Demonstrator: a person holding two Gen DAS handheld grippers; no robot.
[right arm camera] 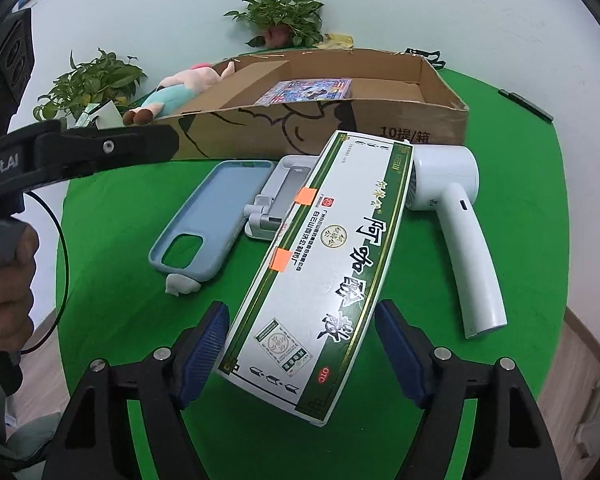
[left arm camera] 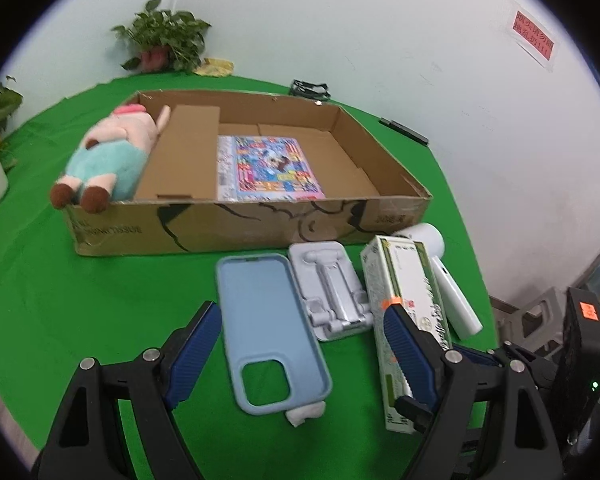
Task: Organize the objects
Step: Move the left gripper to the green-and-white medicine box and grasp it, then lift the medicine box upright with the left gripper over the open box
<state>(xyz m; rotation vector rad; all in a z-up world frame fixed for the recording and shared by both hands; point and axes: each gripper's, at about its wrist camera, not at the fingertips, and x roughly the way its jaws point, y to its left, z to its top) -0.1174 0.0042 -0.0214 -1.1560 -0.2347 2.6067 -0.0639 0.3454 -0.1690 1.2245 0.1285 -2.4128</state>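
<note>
My green table [left arm camera: 60, 300] sits against a white wall [left arm camera: 340, 20]. Left tool [left arm camera: 300, 320] gapes over the phone case [left arm camera: 268, 332]; right tool [right arm camera: 300, 340] straddles the medicine box [right arm camera: 324, 272], pads apart.

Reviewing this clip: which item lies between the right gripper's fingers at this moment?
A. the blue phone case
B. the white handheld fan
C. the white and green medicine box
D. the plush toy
C: in the right wrist view the white and green medicine box lies between the fingers of the right gripper, with a gap visible on each side, while the other items lie elsewhere.
</note>
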